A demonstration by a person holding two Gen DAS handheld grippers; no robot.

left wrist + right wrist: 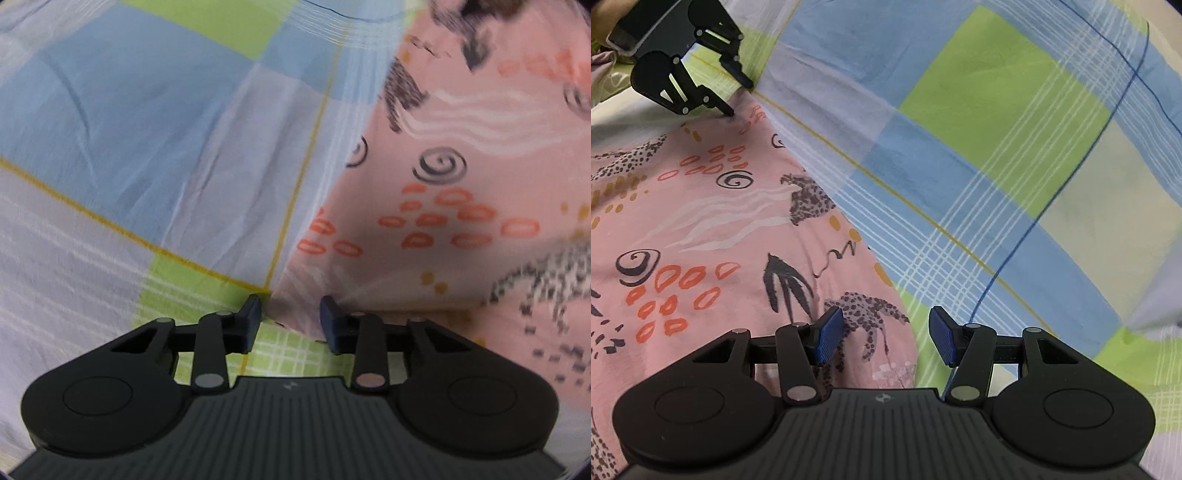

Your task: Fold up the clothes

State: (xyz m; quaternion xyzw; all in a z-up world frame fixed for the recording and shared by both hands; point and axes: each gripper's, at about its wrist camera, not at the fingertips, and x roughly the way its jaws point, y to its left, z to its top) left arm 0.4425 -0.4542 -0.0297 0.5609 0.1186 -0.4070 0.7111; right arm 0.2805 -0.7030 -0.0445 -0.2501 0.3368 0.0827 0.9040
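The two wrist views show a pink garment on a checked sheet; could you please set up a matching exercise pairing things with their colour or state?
Things:
1. pink patterned garment
2. checked bedsheet
3. left gripper
4. right gripper

Descriptions:
A. blue, green and white squares
B. jaws open at the garment's corner
C. spirals and orange ovals
D. jaws open over the garment's edge, blue pads

Pairs: 1-C, 2-A, 3-B, 4-D

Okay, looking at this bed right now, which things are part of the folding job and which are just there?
Part of the job:
pink patterned garment
left gripper, open at one corner
right gripper, open at another corner

Just there:
checked bedsheet, lying under the garment
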